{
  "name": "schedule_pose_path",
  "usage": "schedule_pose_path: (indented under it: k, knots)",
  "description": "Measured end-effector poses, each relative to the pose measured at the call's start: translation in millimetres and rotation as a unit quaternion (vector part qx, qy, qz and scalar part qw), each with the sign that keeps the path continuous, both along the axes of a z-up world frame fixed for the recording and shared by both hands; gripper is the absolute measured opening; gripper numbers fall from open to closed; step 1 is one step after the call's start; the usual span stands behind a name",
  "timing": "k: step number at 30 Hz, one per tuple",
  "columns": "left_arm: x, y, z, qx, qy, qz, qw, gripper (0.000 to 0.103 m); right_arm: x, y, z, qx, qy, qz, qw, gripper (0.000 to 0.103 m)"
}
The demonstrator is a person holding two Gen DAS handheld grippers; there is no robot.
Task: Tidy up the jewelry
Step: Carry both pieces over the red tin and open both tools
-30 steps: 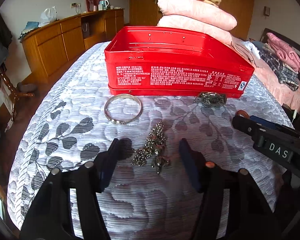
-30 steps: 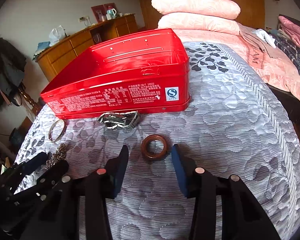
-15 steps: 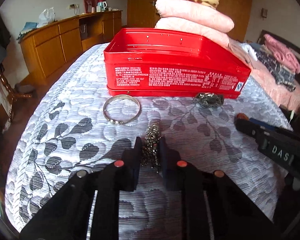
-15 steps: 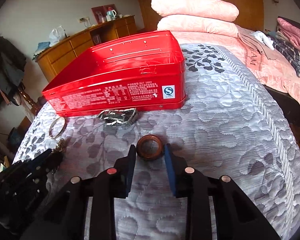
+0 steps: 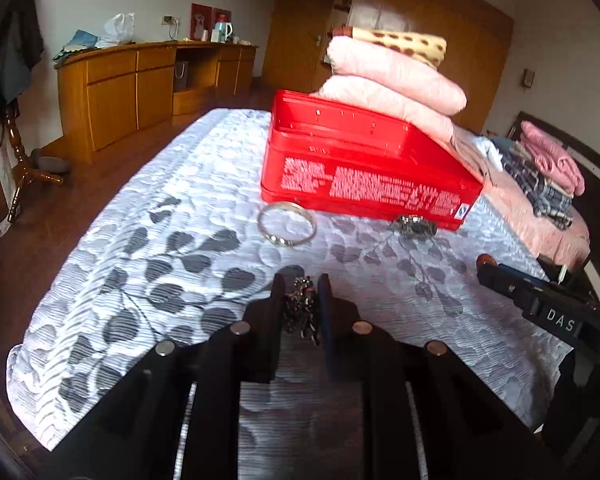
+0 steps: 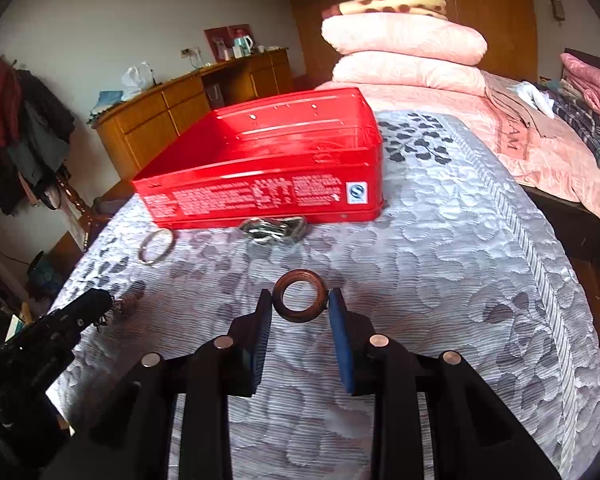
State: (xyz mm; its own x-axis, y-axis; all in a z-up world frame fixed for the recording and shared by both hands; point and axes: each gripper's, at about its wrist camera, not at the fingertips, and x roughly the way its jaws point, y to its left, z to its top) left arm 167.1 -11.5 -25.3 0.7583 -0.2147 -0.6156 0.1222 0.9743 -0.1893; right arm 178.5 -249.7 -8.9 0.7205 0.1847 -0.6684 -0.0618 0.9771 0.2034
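My left gripper (image 5: 300, 292) is shut on a beaded silver chain (image 5: 300, 308) and holds it above the quilt. My right gripper (image 6: 300, 300) is shut on a brown wooden ring (image 6: 300, 295), also raised. An open red tin box (image 5: 364, 168) stands on the bed beyond both; it also shows in the right wrist view (image 6: 268, 160). A silver bangle (image 5: 287, 224) and a metal watch band (image 5: 414, 226) lie on the quilt in front of the box. They also show in the right wrist view: the bangle (image 6: 156, 246) and the watch band (image 6: 274, 230).
The grey leaf-patterned quilt (image 5: 160, 248) covers the bed. Pink pillows (image 5: 396, 76) are stacked behind the box. Folded clothes (image 5: 548, 176) lie at the right. A wooden cabinet (image 5: 120, 88) stands along the left wall. The bed's edge drops off at the left.
Both grippers have closed: the left on the chain, the right on the wooden ring. Both have then lifted their pieces off the quilt.
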Motion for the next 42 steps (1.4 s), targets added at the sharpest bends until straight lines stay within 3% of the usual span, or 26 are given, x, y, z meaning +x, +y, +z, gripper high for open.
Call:
schedule_pose_path:
  k: [12, 25, 30, 36, 39, 40, 42]
  knots:
    - [7.8, 2.8, 24.9, -0.006, -0.035, 0.001, 0.9994, 0.015, 10.4, -2.0, 19.2, 0.005, -0.029, 0.0, 1.0, 0.029]
    - [73.3, -28.3, 71.5, -0.007, -0.081, -0.02, 0.9965, 0.015, 66.1, -16.3, 62.0, 0.013, -0.081, -0.009, 0.997, 0.029]
    - [109.0, -43.0, 74.7, 0.009, -0.074, -0.023, 0.997, 0.015, 96.4, -17.9, 62.7, 0.017, -0.077, -0.01, 0.997, 0.029]
    - [155.0, -53.0, 61.2, 0.023, -0.047, -0.027, 0.9983, 0.015, 134.7, -19.1, 43.2, 0.027, -0.053, -0.005, 0.998, 0.029]
    - [172.6, -53.6, 54.5, 0.028, -0.035, -0.027, 0.9986, 0.016, 147.3, -16.7, 34.9, 0.022, -0.047, 0.0, 0.999, 0.034]
    - [177.0, -53.8, 51.4, 0.032, -0.031, -0.028, 0.9986, 0.02, 147.6, -16.4, 32.3, 0.022, -0.05, 0.002, 0.999, 0.042]
    - [178.3, -51.3, 49.5, 0.03, -0.036, -0.023, 0.9986, 0.039, 145.6, -16.4, 29.9, 0.023, -0.052, 0.006, 0.998, 0.043]
